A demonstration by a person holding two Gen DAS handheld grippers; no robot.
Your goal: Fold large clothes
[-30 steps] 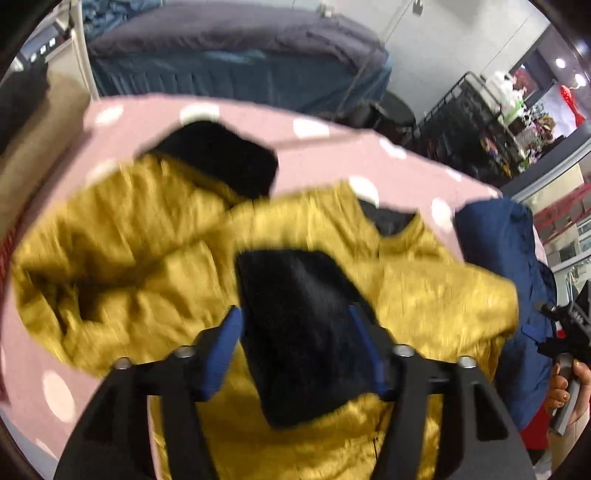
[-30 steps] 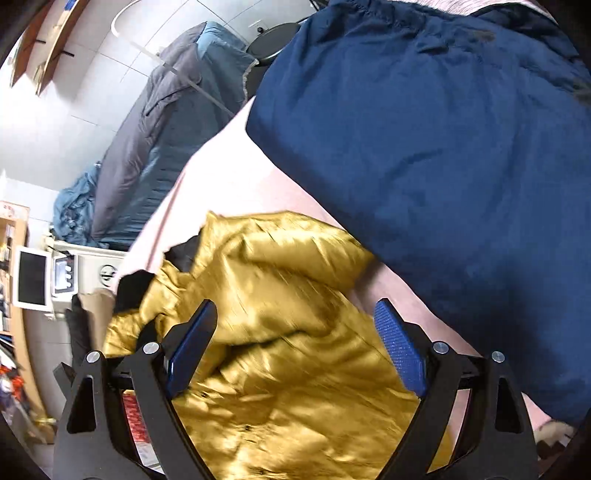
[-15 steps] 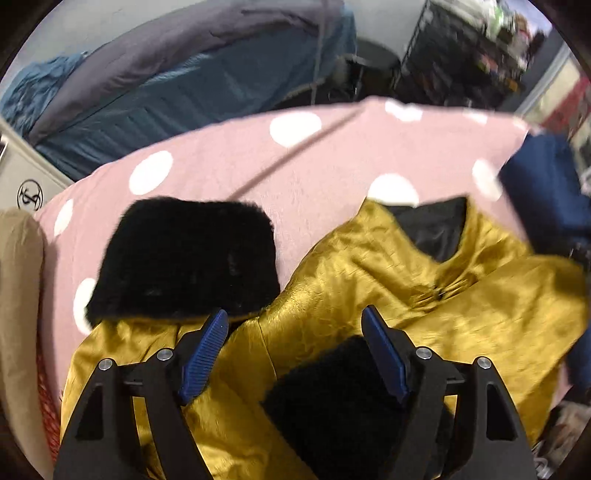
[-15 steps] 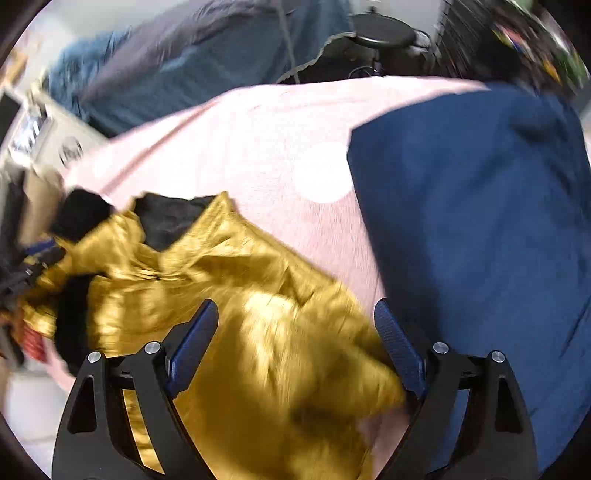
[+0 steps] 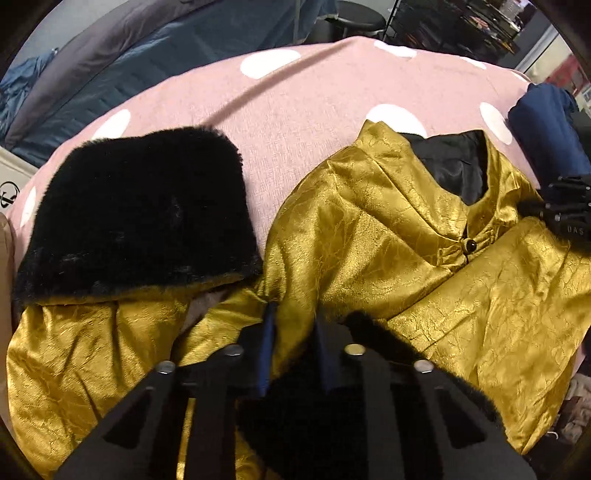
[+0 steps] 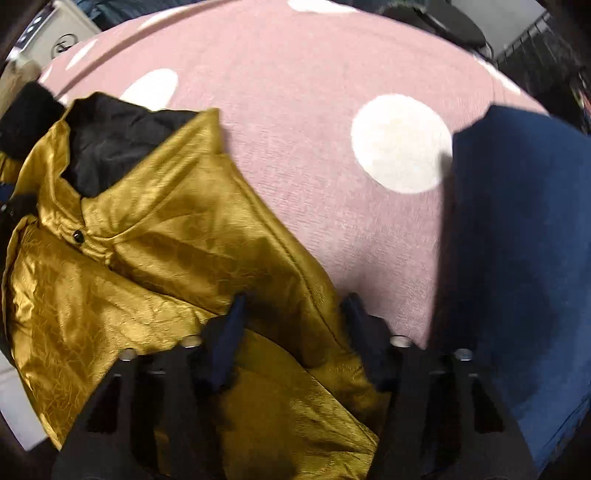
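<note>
Both tools have just been closing: the left tool [image 5: 293, 334] pinches the shiny gold satin jacket [image 5: 424, 258] beside its black fur cuff [image 5: 136, 214]; the right tool [image 6: 293, 325] is not yet clamped on the fabric between its jaws, which may slip free.

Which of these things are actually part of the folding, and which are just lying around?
In the job:
gold jacket with black fur cuff
left gripper, pinching the jacket
right gripper, closing over the jacket

Lying about:
blue garment
pink spotted cover
grey bedding
stool
</note>
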